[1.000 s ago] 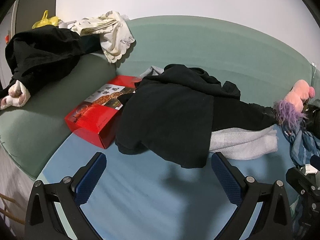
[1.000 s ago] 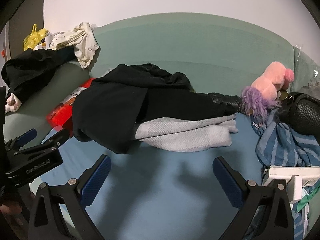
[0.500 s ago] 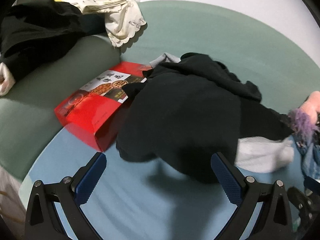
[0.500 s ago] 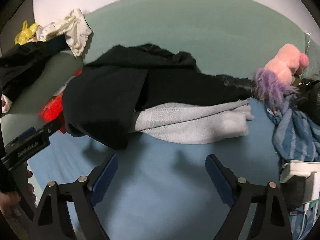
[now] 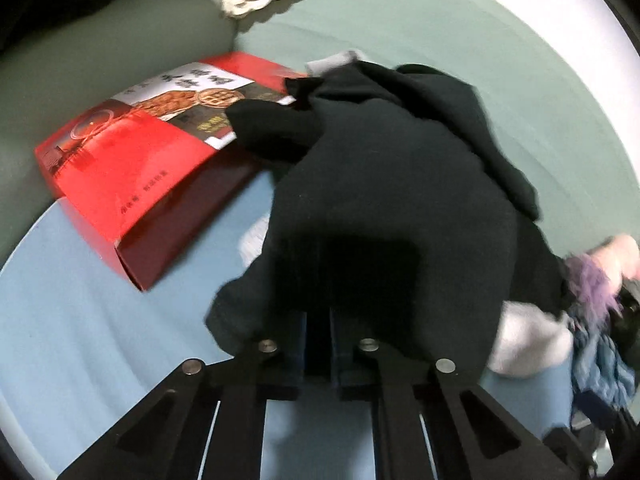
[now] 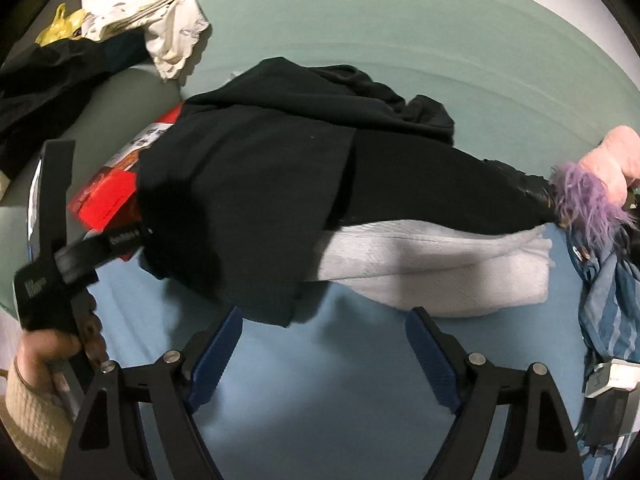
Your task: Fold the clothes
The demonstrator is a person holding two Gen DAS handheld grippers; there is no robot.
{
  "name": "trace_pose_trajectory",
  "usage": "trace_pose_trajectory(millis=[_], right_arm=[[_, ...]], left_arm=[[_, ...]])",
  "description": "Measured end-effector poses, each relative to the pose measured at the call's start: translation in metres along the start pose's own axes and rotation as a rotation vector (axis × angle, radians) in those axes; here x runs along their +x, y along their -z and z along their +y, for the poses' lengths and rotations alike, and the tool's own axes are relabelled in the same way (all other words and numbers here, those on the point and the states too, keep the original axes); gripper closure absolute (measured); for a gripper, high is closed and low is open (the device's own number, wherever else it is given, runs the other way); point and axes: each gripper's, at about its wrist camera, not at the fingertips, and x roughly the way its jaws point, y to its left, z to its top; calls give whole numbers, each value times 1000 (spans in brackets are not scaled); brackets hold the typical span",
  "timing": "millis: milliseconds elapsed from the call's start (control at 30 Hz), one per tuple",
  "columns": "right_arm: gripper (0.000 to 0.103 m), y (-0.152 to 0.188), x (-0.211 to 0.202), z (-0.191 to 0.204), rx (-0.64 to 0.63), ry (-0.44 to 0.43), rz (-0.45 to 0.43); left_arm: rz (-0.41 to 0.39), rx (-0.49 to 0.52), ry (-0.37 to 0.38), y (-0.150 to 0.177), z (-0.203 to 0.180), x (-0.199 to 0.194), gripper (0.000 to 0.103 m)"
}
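Jaws of the left gripper (image 5: 318, 336), spread half a second ago, now pinch the near hem of the black fabric garment (image 6: 256, 200) beside the red cardboard box (image 5: 132, 168); folding begins. Right gripper (image 6: 322, 356) gapes, empty.

A home bedroom or lounge, loose clothes (image 6: 256, 184) lying heaped on a blue sheet (image 6: 328, 400); green padded surround (image 6: 360, 28), pink plush toy (image 6: 612, 160), red snack box (image 5: 132, 160) sitting nearby

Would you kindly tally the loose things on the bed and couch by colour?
Black: 2, garment, clothing on armrest
Grey: 1, garment
Red: 1, box
Cream: 1, cloth
Blue: 1, striped fabric
Pink: 1, plush toy
Total: 7
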Motion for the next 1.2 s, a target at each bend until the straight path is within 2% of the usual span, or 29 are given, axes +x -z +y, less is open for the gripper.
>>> trace_pose_trajectory(millis=[100, 200, 333, 467, 567, 667, 733, 800, 867, 900, 933, 967, 1000, 1033, 1067, 1133, 1167, 1200], right_arm=[[16, 2, -10, 2, 0, -17, -16], [16, 5, -24, 2, 5, -32, -31], [14, 10, -50, -1, 22, -58, -74], [10, 15, -70, -10, 14, -58, -101], [10, 16, -70, -15, -22, -40, -73], [9, 17, -61, -18, -50, -21, -35], [9, 16, -49, -21, -56, -17, -4], [9, 12, -34, -25, -48, -22, 30], [9, 6, -21, -29, -32, -32, 55], [9, 1, -12, -30, -25, -35, 72], [9, -4, -3, -30, -17, -32, 90], [9, -9, 7, -29, -13, -29, 106], [9, -13, 18, -26, -6, -34, 123], [9, -17, 30, -23, 4, -41, 140], [9, -20, 40, -21, 26, -52, 154], [16, -26, 60, -18, 81, -77, 181], [26, -28, 67, -16, 96, -94, 179], [56, -28, 70, -13, 97, -117, 173]], left_arm=[[15, -31, 113, 13, -2, -24, 95], [5, 33, 124, 35, -20, -48, 95], [95, 30, 220, 69, -40, -62, 95], [183, 119, 265, 113, -63, -78, 95], [283, 186, 275, 141, -70, -83, 95], [388, 224, 225, 162, -64, -82, 95], [429, 207, 208, 163, -53, -82, 95], [427, 219, 164, 155, -46, -88, 94], [425, 210, 135, 148, -44, -94, 89], [433, 205, 110, 145, -43, -93, 81], [441, 199, 86, 143, -42, -93, 66], [433, 192, 65, 139, -41, -94, 58], [424, 185, 45, 135, -40, -96, 43], [423, 173, 41, 134, -36, -96, 37], [421, 162, 38, 133, -33, -96, 37], [418, 139, 32, 131, -25, -96, 36], [416, 127, 28, 129, -22, -96, 36], [415, 116, 25, 128, -18, -96, 36]])
